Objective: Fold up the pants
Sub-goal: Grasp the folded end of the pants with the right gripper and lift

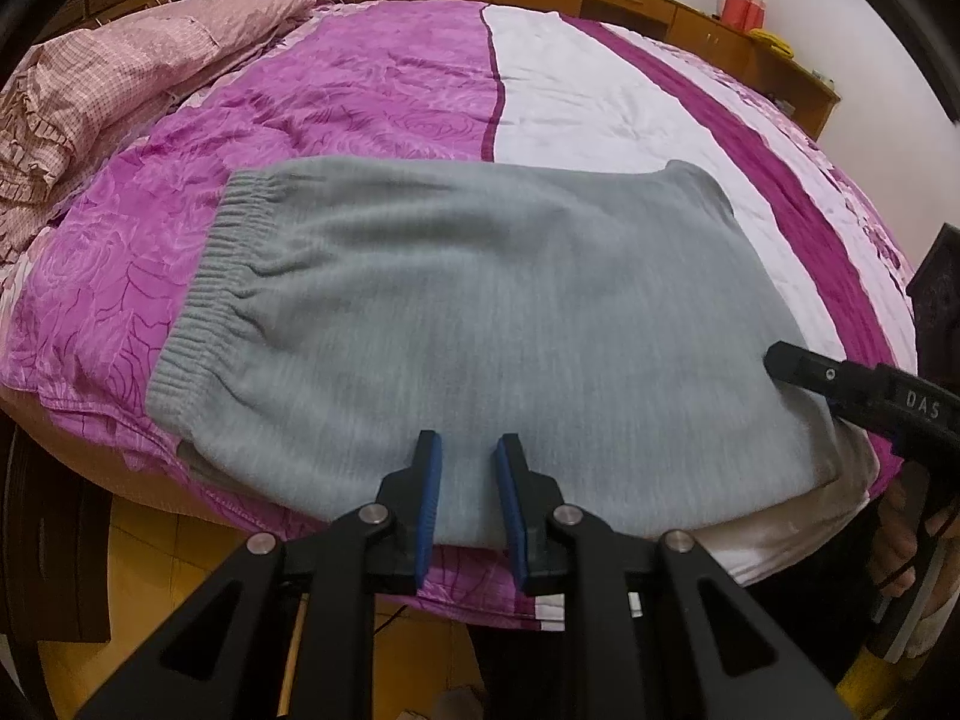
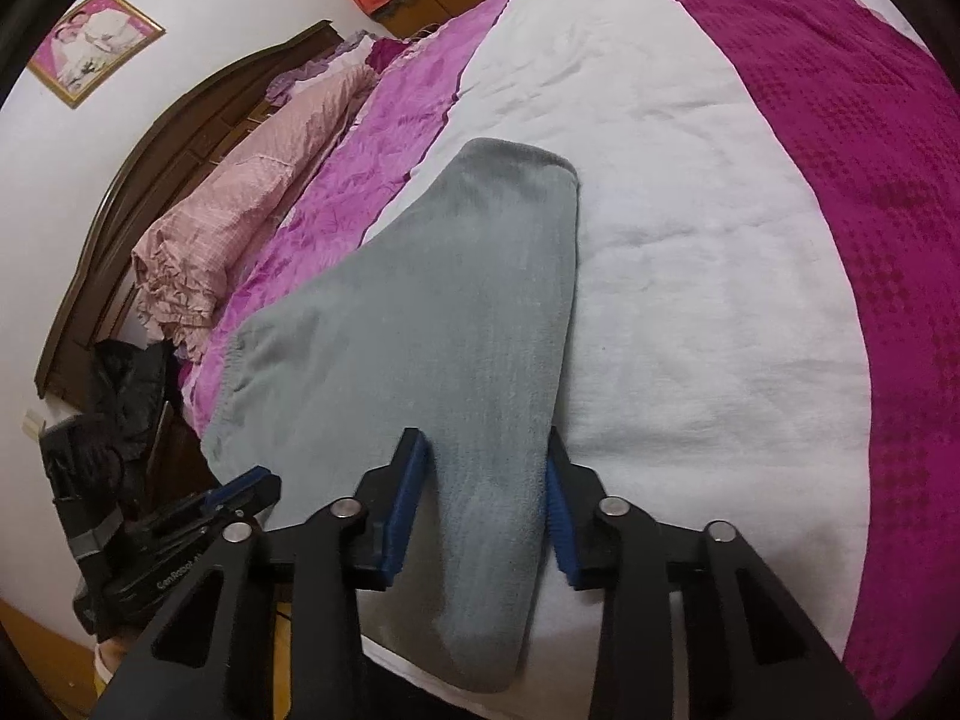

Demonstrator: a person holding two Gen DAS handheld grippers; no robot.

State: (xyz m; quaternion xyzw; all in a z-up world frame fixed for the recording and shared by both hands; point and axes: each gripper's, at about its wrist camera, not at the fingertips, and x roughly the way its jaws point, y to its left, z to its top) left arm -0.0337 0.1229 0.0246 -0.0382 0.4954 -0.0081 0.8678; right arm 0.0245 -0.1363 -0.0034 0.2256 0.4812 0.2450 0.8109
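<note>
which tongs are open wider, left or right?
The right tongs: their pads straddle the near edge of the grey pants with a wide gap. The left tongs stand open too, but with a much narrower gap over the pants.

You have one pair of grey pants point(image 1: 480, 312) on one bed point(image 1: 372, 96). You hold two tools: the left tool point(image 1: 468, 450) and the right tool point(image 2: 486, 444), each with two blue-padded fingers. One pink quilt point(image 1: 120, 78) lies bunched near the one headboard point(image 2: 150, 150). One framed picture point(image 2: 96, 45) hangs on the wall.
</note>
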